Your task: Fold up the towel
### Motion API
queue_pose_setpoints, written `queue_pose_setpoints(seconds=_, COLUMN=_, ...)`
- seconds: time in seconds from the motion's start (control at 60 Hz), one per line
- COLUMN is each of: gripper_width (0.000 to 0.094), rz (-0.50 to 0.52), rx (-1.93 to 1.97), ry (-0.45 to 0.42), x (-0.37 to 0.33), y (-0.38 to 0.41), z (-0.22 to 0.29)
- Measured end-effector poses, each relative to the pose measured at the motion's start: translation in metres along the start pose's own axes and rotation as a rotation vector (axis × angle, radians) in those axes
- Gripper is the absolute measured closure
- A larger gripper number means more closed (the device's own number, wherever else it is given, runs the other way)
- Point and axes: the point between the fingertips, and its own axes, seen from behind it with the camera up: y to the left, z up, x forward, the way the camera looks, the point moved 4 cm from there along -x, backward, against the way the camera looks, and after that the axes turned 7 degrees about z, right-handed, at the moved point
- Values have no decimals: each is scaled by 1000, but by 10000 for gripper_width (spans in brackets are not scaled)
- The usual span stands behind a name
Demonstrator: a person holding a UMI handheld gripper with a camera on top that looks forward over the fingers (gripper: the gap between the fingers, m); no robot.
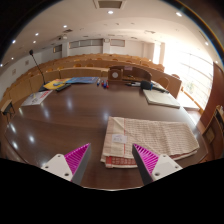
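A beige checked towel [150, 136] with a red patterned band along its near edge lies flat on the dark wooden table [70, 115], just ahead of the fingers and reaching off to the right. My gripper [110, 158] is open and empty, held above the table just short of the towel's near edge. The left pink pad [76, 157] is over bare table. The right pink pad [146, 158] is over the towel's near edge.
A folded white cloth [160, 98] lies farther back on the right. Another cloth [36, 98] and coloured items [62, 84] lie at the back left. A dark box [124, 74] stands at the table's far end, with wooden benches behind.
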Motion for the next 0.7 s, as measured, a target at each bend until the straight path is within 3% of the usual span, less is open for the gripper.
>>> queue_pose_setpoints(seconds=0.133, gripper_width=91, rz=-10, rx=18, ry=31, x=51, y=-18, z=-3)
queue_pose_setpoints(seconds=0.2, gripper_width=160, rz=-15, rx=31, ry=50, x=64, y=-22, z=-7)
queue_pose_setpoints(seconds=0.317, gripper_width=459, rz=-50, rx=-30, ry=27, x=74, y=-29, z=-1)
queue_pose_setpoints(seconds=0.4, gripper_width=835, rz=-87, rx=-60, ry=23, x=78, y=-31, z=0)
queue_pose_setpoints(seconds=0.583, gripper_width=863, rz=-35, rx=28, ry=50, x=64, y=-22, z=11)
queue_pose_setpoints(seconds=0.7, gripper_width=863, rz=83, rx=167, ry=-34, x=34, y=2, z=51)
